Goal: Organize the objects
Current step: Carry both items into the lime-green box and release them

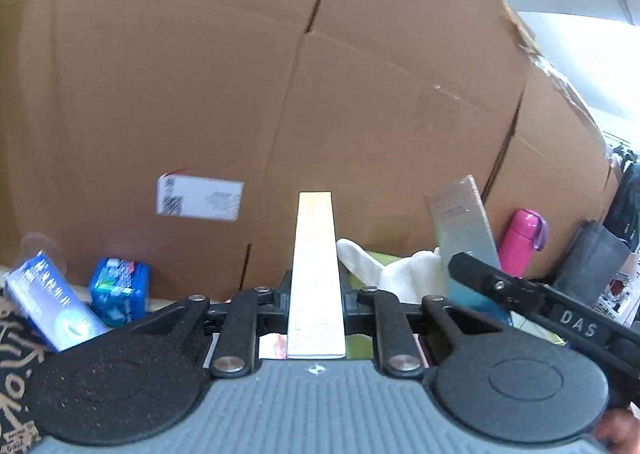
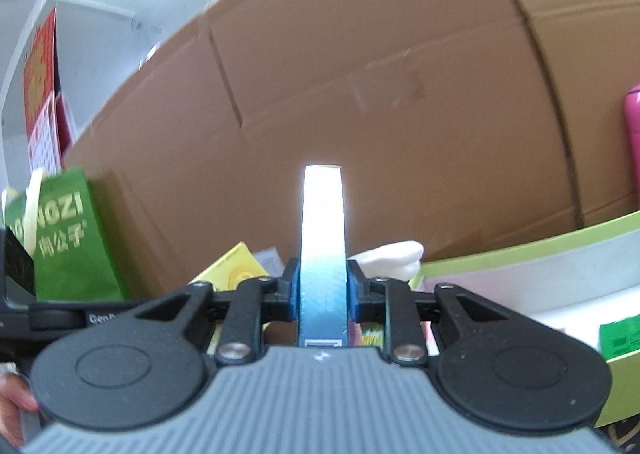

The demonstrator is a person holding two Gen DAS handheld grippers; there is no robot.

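Left gripper (image 1: pixel 316 294) clamps a slim white box (image 1: pixel 315 274), edge-on, upright between its fingers. Right gripper (image 2: pixel 323 290) grips a blue-silver box (image 2: pixel 323 254) likewise; it shows in the left view too. Both boxes held off the table before a cardboard wall (image 1: pixel 280 74). White cloth (image 1: pixel 384 266) behind. Pink bottle (image 1: pixel 520 242) at right.

The big box (image 1: pixel 200 74) is matt brown cardboard, creased, with a paper label (image 1: pixel 199 198). The white carton (image 1: pixel 316 274) looks like smooth card; the blue carton (image 2: pixel 323 274) is glossy. The flask (image 1: pixel 520 240) is shiny pink. The cloth (image 1: pixel 380 266) is soft white. The bag (image 2: pixel 70 238) is green paper.
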